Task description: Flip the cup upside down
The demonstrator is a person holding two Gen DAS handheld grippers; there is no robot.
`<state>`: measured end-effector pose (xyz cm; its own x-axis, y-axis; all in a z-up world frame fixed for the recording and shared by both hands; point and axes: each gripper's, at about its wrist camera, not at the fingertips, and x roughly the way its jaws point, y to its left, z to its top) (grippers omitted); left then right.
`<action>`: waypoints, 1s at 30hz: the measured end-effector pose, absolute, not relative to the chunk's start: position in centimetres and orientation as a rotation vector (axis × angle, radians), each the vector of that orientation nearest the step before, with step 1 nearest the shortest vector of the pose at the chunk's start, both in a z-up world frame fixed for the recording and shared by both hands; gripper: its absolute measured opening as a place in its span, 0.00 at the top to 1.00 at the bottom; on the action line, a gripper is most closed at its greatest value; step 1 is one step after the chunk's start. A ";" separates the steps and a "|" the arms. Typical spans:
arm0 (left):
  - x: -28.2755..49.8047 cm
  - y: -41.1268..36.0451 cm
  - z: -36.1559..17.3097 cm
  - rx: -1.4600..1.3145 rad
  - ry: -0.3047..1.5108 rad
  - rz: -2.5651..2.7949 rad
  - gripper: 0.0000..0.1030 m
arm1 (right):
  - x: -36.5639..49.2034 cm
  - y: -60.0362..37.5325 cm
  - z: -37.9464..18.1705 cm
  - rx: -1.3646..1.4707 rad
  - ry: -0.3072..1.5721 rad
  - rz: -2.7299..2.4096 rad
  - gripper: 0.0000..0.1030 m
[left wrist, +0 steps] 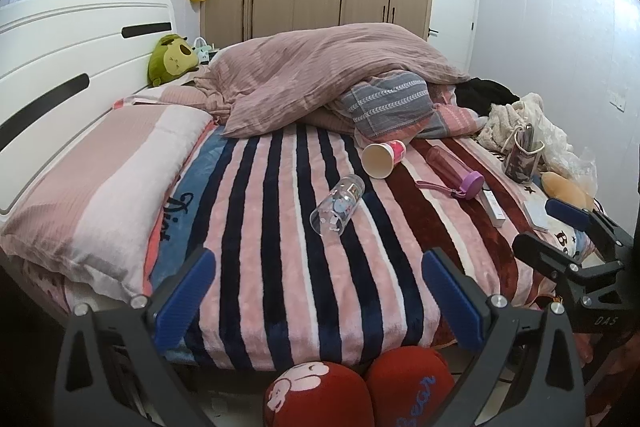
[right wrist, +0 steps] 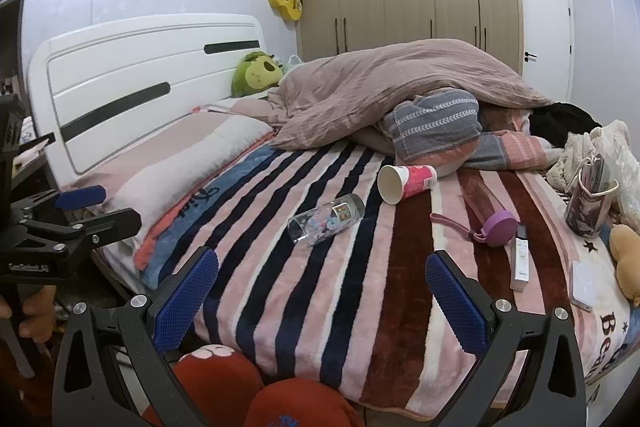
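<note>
A paper cup (left wrist: 383, 158) with a pink printed outside and a white inside lies on its side on the striped blanket, mouth toward me; it also shows in the right wrist view (right wrist: 406, 182). A clear glass cup (left wrist: 338, 205) with cartoon prints lies on its side nearer to me, also in the right wrist view (right wrist: 326, 219). My left gripper (left wrist: 318, 291) is open and empty at the bed's near edge, well short of both cups. My right gripper (right wrist: 322, 295) is open and empty, likewise short of them.
A purple-lidded bottle (right wrist: 486, 209) lies right of the cups, with a white tube (right wrist: 520, 259), a white box (right wrist: 586, 285) and a mug (right wrist: 590, 203) beyond. A heaped quilt (right wrist: 380, 87) sits behind. Pillow (left wrist: 92, 183) at left. Red slippers (left wrist: 356, 391) below.
</note>
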<state>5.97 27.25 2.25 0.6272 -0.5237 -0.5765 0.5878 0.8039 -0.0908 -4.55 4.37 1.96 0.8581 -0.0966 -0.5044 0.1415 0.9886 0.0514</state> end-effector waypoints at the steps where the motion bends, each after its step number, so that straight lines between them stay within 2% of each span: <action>1: 6.1 27.2 2.2 0.109 0.625 -0.638 0.01 | -4.6 4.5 2.0 0.085 0.518 -0.133 0.00; 18: 6.4 27.0 1.6 0.117 0.644 -0.655 0.01 | -3.0 3.1 0.7 0.150 0.581 -0.076 0.00; 30: 13.8 20.6 -1.2 0.204 0.723 -0.716 0.01 | 2.1 -1.8 -3.0 0.283 0.602 -0.078 0.00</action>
